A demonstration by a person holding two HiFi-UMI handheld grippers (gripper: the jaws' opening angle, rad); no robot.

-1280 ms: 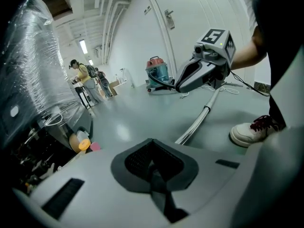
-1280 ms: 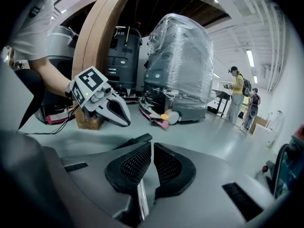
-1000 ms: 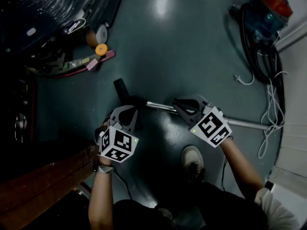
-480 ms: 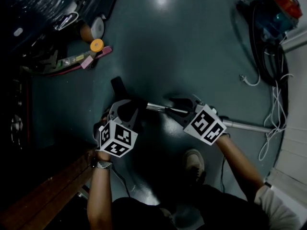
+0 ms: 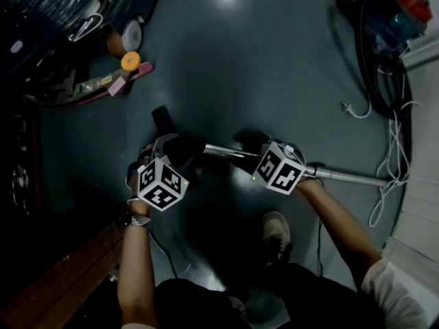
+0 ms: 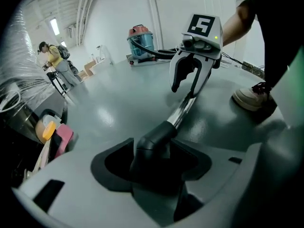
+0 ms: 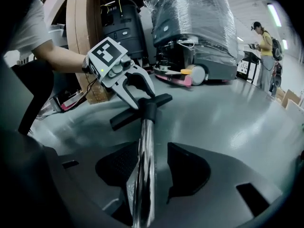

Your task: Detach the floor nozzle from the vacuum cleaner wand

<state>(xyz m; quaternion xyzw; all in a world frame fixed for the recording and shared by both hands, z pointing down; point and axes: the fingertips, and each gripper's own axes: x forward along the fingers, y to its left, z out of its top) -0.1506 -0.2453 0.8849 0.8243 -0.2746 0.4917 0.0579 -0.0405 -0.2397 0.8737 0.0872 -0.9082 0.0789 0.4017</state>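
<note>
Both grippers sank lower; left gripper (image 5: 180, 151) jaws opening round the floor nozzle (image 7: 126, 118) neck, right gripper (image 5: 248, 157) opening round the slick chrome wand (image 7: 145, 165); stiff, probably light, grip there.

Wand (image 7: 144, 151): polished metal, mirror-bright; you can see the room reflected along it.
Nozzle (image 7: 161, 99): black plastic, matt and smooth.
Floor (image 5: 274, 67): smooth grey-green coating, glossy enough to throw the lamps back at you.
Wrap (image 7: 194, 13): clear plastic film, crinkled and shiny.
Plank (image 5: 62, 266): bare brown wood, matt, on your left.
Sleeve (image 5: 394, 293): your white cloth, matt.
Shoe (image 6: 247, 96): pale, dull upper.
</note>
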